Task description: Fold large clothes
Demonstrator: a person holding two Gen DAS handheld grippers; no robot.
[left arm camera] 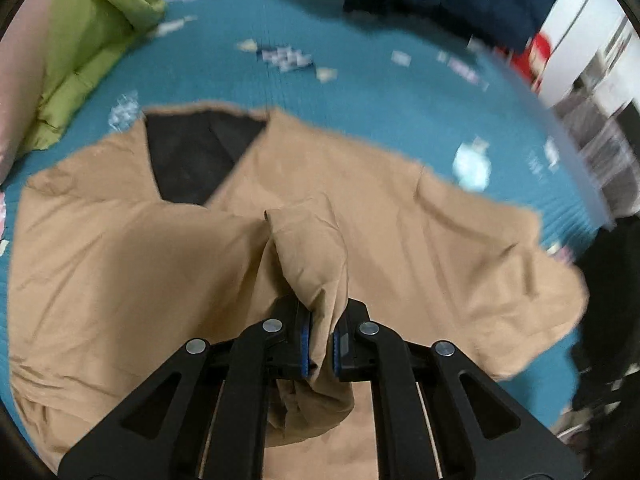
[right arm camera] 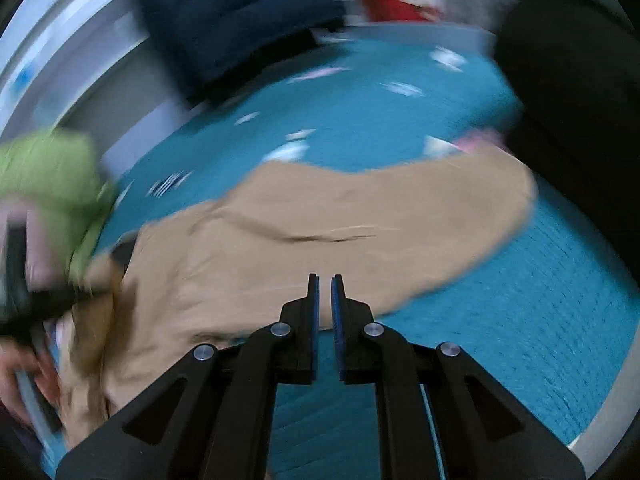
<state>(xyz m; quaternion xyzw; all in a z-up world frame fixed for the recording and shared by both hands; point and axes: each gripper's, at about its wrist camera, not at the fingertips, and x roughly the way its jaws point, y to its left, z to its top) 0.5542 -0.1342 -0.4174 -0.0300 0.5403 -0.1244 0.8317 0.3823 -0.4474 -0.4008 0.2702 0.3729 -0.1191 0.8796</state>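
Left gripper (left arm camera: 320, 340) clenched on a bunched fold of the tan coat (left arm camera: 400, 216) spread across the teal bed (left arm camera: 360, 92), right gripper (right arm camera: 325, 312) nearly closed on nothing, so carry that fold over smoothly.

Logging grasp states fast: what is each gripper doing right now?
Left gripper: closed on a bunch of the tan garment.
Right gripper: nearly closed, holding nothing.
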